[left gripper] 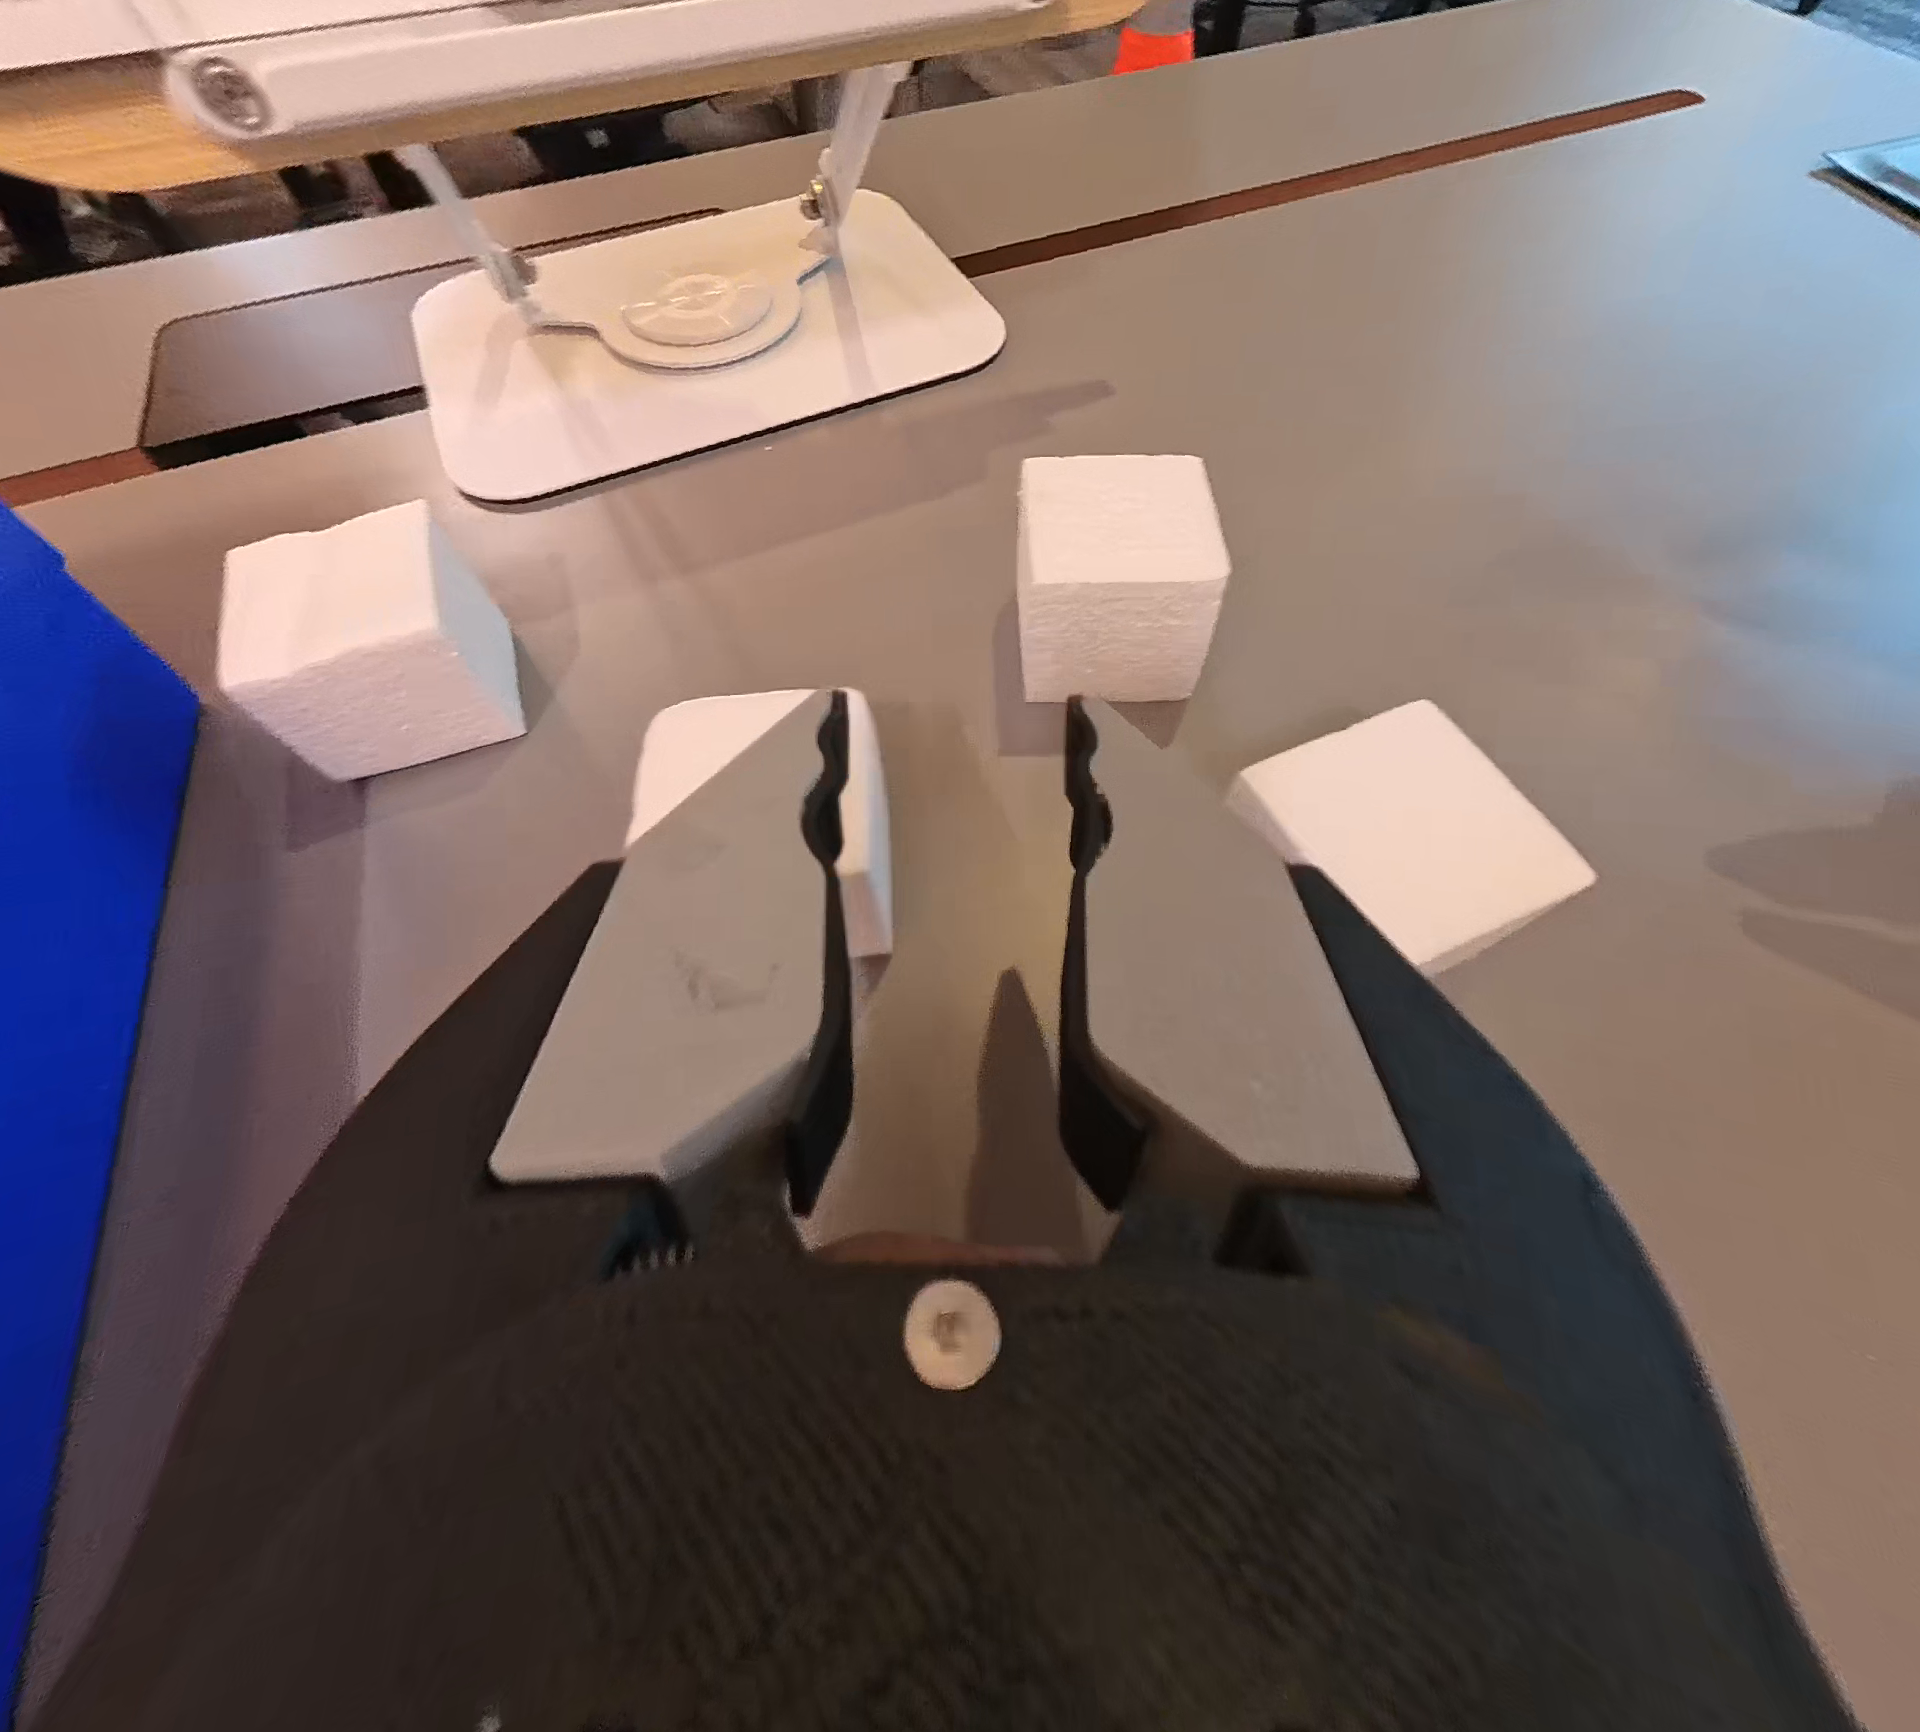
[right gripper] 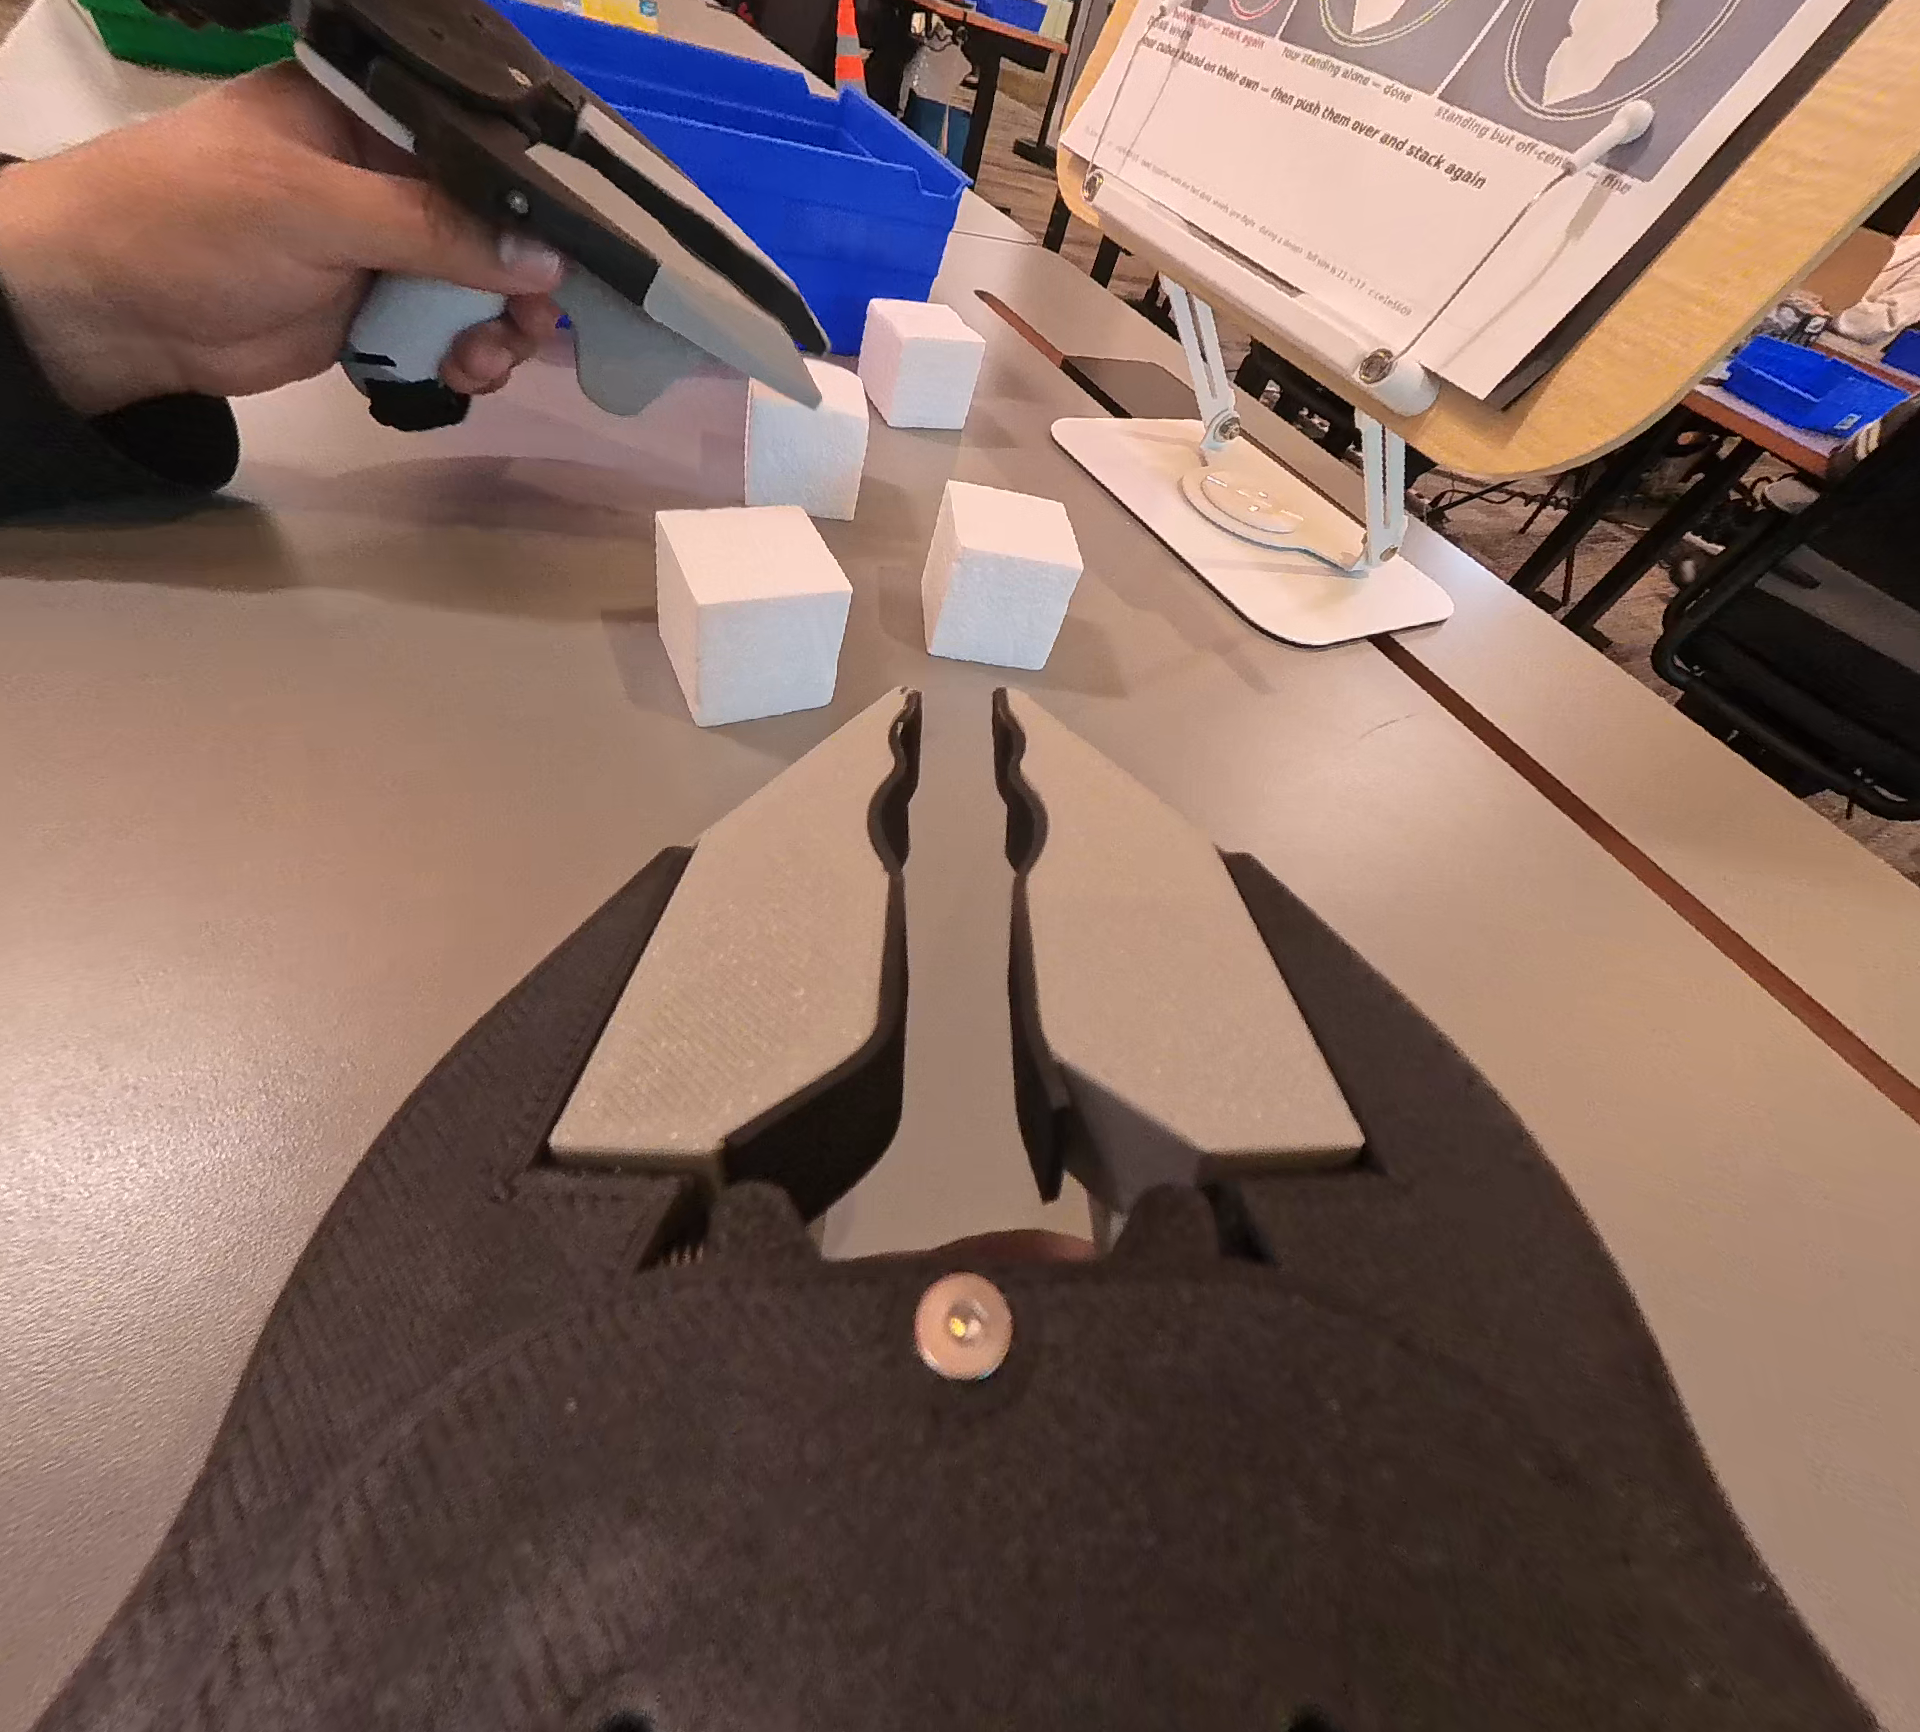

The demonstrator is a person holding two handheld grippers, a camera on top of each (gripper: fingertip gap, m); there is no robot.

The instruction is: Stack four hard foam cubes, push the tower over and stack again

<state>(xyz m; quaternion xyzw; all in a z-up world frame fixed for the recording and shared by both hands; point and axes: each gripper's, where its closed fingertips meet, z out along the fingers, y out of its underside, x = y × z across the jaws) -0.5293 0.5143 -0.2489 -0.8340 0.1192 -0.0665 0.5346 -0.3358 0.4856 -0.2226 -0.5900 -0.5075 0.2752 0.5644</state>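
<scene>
Four white foam cubes lie apart on the grey table (right gripper: pixel 312 799), none stacked. In the left wrist view, one cube (left gripper: pixel 364 643) is far left, one (left gripper: pixel 868 809) lies partly under my left finger, one (left gripper: pixel 1117 581) is just beyond my right fingertip, and one (left gripper: pixel 1413 830) is to the right. My left gripper (left gripper: pixel 954 716) is open and empty, with bare table between the jaws. In the right wrist view it (right gripper: pixel 819 373) hovers over the back-left cube (right gripper: pixel 805 451). My right gripper (right gripper: pixel 956 700) is narrowly open and empty, just short of the two nearest cubes (right gripper: pixel 753 612) (right gripper: pixel 997 576).
A white document stand (right gripper: pixel 1247 519) with a wooden board holds a sheet at the back right of the cubes. A blue bin (right gripper: pixel 790 155) sits behind them on the left. A hand (right gripper: pixel 208 248) holds the left gripper. A dark seam (right gripper: pixel 1662 882) runs along the table. There is about 20 cm between the tips of the two grippers.
</scene>
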